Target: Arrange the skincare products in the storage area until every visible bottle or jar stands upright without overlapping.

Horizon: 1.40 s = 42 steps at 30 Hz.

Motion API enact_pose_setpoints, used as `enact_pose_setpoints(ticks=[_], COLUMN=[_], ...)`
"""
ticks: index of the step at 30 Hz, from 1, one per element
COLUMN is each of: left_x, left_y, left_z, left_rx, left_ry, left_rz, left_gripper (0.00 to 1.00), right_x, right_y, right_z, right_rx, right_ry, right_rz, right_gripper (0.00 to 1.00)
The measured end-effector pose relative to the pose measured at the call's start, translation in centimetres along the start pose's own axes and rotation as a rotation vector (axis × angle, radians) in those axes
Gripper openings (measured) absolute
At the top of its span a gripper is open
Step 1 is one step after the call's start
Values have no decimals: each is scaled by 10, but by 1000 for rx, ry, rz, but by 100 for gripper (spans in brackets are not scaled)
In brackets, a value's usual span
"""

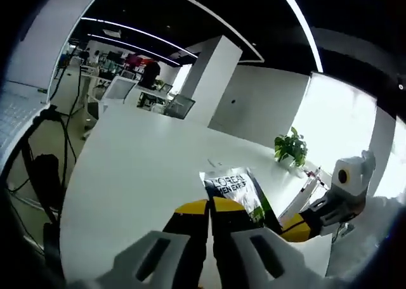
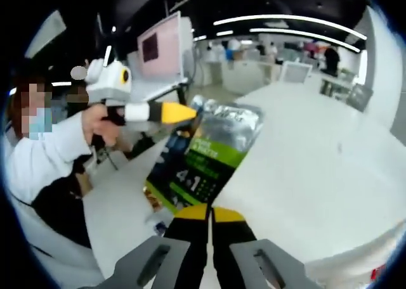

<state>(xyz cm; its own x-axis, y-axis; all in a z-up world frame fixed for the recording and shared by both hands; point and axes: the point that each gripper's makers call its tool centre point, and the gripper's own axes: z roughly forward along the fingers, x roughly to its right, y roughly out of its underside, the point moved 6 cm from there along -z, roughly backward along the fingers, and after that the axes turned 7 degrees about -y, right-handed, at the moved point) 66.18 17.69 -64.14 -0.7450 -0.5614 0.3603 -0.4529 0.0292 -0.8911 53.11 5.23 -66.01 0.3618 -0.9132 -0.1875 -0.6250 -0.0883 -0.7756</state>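
Left gripper point(image 1: 209, 208), left gripper view: its yellow-tipped jaws look pressed together on the near edge of a flat L'Oréal Men Expert pack point(image 1: 236, 189), which is lifted above the white desk point(image 1: 139, 175). Right gripper point(image 2: 209, 214), right gripper view: jaws likewise closed, meeting the pack's lower edge, its green and silver face turned to the camera. The other tool's yellow tip touches the pack's upper left corner in this view; a hand grips its handle. In the left gripper view, the second tool enters near the desk's right edge.

Step in hand, as judged: the pack is held between both tools, clear of the desk, not yet placed. The next move calls for lowering it onto bare desk and freeing one tool without letting it flop.

A potted plant point(image 1: 292, 146) stands at the far right edge. No bottles, jars or storage area can be made out; the pack's lower part is hidden behind the jaws, and whether each pinch truly holds cannot be confirmed.
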Motion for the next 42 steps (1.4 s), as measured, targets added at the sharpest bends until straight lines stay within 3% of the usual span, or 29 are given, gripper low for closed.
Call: enact_pose_setpoints(ticks=[6,8,15,27,30,42], left_x=[22,20,37,66,60,67], left_y=[-7,-11,-9,15,20,43], left_z=[-2,1,-1,4,8,20], left_rx=[-12,-13,-34,-106,-123,-190], left_ry=[14,21,53,75,69,39], left_rz=[56,72,121,181,185,209], left_gripper=[3,4,4,4,4,4], right_x=[0,0,0,5,6,16], right_y=[-1,-1,8,34,39,57], right_z=[-18,-24,-39,-58,-60,-59], right_rx=[24,31,34,2,-4,-41], right_ry=[30,37,66,111,107,93], right_rz=[7,9,10,39,48,50], right_gripper=[0,0,0,0,0,0])
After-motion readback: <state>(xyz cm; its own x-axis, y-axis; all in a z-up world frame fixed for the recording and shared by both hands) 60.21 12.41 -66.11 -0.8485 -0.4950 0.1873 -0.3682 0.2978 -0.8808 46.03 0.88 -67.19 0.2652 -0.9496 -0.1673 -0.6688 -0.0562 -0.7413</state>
